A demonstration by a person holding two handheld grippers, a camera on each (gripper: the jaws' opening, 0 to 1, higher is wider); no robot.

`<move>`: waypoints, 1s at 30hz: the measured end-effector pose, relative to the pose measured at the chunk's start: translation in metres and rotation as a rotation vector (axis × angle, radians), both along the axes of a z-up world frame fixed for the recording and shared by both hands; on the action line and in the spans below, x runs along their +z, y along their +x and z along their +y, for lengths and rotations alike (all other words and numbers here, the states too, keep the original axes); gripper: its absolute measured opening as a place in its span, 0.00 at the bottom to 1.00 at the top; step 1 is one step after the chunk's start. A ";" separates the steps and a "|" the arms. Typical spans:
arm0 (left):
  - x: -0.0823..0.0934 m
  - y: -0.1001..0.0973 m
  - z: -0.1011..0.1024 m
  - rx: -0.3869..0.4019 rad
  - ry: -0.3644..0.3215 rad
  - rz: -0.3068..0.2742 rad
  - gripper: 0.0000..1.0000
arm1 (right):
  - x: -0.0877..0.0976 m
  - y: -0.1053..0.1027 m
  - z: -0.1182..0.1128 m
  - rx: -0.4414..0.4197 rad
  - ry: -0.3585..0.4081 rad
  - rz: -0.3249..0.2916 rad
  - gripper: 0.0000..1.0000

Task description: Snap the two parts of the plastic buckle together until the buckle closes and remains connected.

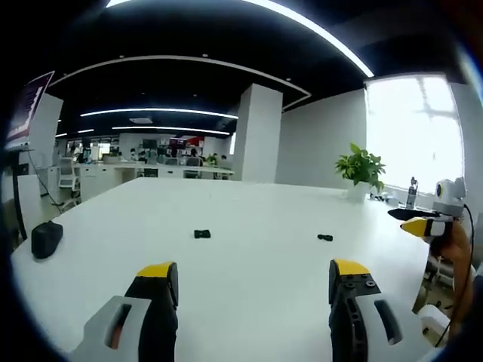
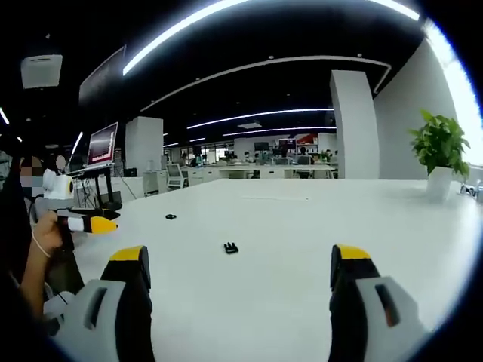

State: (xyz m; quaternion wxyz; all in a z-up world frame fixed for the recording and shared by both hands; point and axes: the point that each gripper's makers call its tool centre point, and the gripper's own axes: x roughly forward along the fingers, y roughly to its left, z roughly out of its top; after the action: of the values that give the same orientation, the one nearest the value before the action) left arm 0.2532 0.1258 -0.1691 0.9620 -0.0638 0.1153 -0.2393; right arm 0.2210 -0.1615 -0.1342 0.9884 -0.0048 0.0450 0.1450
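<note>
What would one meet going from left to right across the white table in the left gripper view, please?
Dark object at the table's left edge → first buckle part → second buckle part → potted plant → right gripper.

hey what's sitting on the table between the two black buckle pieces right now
Nothing: in the left gripper view, only bare white table lies between the left buckle piece and the right buckle piece.
</note>
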 end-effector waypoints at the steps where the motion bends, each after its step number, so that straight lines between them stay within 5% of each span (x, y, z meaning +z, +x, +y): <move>1: 0.002 0.001 -0.001 -0.002 -0.001 -0.001 0.83 | 0.003 0.002 0.002 0.005 0.003 -0.008 1.00; 16: 0.015 0.016 -0.002 0.045 0.020 -0.016 0.83 | 0.017 0.025 0.014 0.042 -0.019 -0.034 0.98; 30: 0.011 0.028 0.001 0.059 0.011 0.013 0.83 | 0.006 0.054 0.021 0.078 -0.036 0.004 0.97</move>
State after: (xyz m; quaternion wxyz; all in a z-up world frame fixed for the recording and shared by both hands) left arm 0.2812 0.1273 -0.1583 0.9682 -0.0633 0.1209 -0.2099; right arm 0.2745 -0.1401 -0.1284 0.9817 -0.0241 0.0494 0.1825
